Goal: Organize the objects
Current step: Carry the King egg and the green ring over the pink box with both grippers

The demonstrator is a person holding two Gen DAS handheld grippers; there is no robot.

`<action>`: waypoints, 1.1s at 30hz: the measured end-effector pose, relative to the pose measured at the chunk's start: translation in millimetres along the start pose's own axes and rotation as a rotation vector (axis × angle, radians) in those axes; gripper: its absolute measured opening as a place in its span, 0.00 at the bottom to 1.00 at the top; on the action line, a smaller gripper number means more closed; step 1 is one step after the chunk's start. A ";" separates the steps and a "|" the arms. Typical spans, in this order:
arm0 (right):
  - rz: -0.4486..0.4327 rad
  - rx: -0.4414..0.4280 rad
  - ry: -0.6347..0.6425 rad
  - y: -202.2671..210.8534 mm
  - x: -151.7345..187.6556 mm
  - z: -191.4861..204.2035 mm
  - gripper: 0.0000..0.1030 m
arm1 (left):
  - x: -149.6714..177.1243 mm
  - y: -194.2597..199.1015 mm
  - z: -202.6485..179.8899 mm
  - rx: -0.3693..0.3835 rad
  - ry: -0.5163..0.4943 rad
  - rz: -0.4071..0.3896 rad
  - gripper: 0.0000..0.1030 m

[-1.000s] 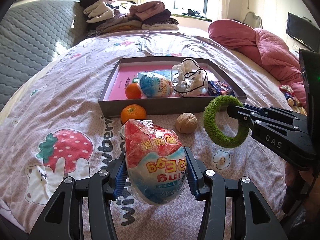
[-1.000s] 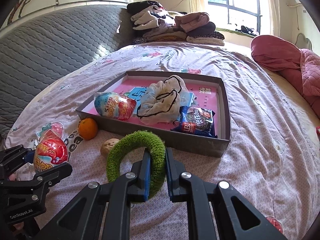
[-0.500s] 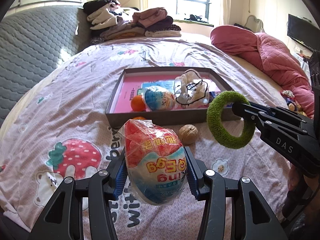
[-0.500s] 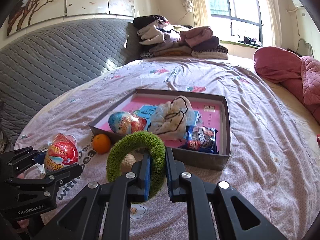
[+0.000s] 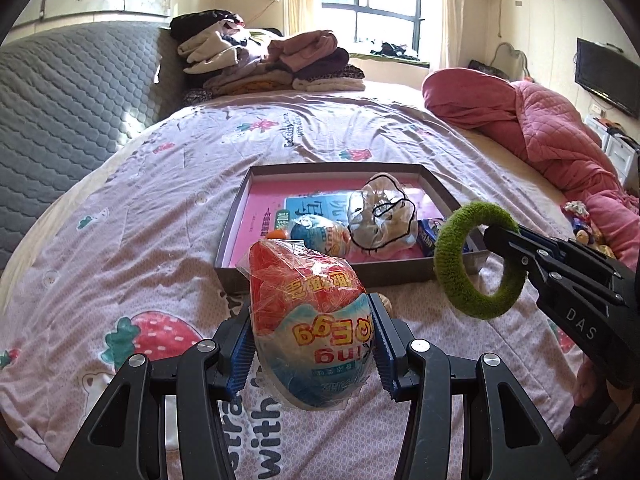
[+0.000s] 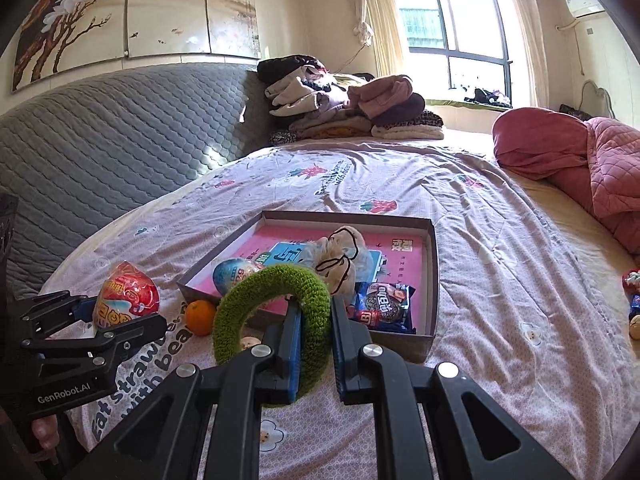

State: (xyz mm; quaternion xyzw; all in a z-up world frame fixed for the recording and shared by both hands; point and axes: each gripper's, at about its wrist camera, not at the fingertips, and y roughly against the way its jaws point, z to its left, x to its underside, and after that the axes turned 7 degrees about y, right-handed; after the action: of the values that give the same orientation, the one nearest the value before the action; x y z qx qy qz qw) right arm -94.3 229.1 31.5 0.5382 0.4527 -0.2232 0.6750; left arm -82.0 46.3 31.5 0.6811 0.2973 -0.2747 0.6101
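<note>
The left gripper [image 5: 312, 344] grips a wrapped egg [image 5: 310, 320], held in the air short of the box [image 5: 320, 270]. The right gripper [image 6: 314, 344] is clamped on a green ring [image 6: 276, 312], also just short of the box's near wall. An orange [image 6: 200, 317] lies on the bed [image 6: 500, 240] against that wall.

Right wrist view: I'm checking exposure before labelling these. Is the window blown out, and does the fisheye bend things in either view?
Right wrist view: the window is overexposed, sun striping the headboard; the box stays readable. Left wrist view: the window glares less; the bed bulges and the corners go black. Both views are sharp, and the wrapped egg shows glints.
</note>
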 end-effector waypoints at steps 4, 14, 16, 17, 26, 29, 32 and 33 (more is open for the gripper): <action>-0.010 0.006 0.008 1.2 -1.4 0.8 0.13 | -4.6 -3.2 -1.9 0.003 -0.006 -0.001 0.51; -0.030 0.010 0.010 -0.3 -4.7 -2.0 0.13 | -12.8 -8.6 -2.7 0.012 -0.005 -0.010 0.51; -0.034 0.014 0.010 -0.8 -5.3 -2.8 0.13 | -14.4 -10.2 -2.5 0.010 -0.004 -0.010 0.51; -0.035 0.015 0.011 -0.9 -6.3 -3.2 0.13 | -15.6 -11.3 -1.5 0.010 -0.002 -0.009 0.51; -0.042 0.035 0.012 -4.3 -11.2 -9.4 0.13 | -27.9 -19.7 8.0 -0.007 0.011 -0.019 0.51; -0.045 0.039 0.010 -5.2 -11.9 -11.4 0.13 | -32.1 -20.7 10.3 -0.003 0.014 -0.022 0.51; -0.052 0.044 0.006 -5.2 -11.8 -12.7 0.13 | -34.6 -21.6 11.5 -0.001 0.012 -0.028 0.51; -0.052 0.041 0.006 -5.4 -11.6 -13.4 0.13 | -35.6 -22.2 11.7 0.001 0.012 -0.028 0.51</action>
State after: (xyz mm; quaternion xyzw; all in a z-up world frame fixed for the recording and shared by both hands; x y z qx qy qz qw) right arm -109.2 237.7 38.4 0.5407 0.4637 -0.2482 0.6565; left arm -122.5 34.0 41.7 0.6788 0.3104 -0.2795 0.6040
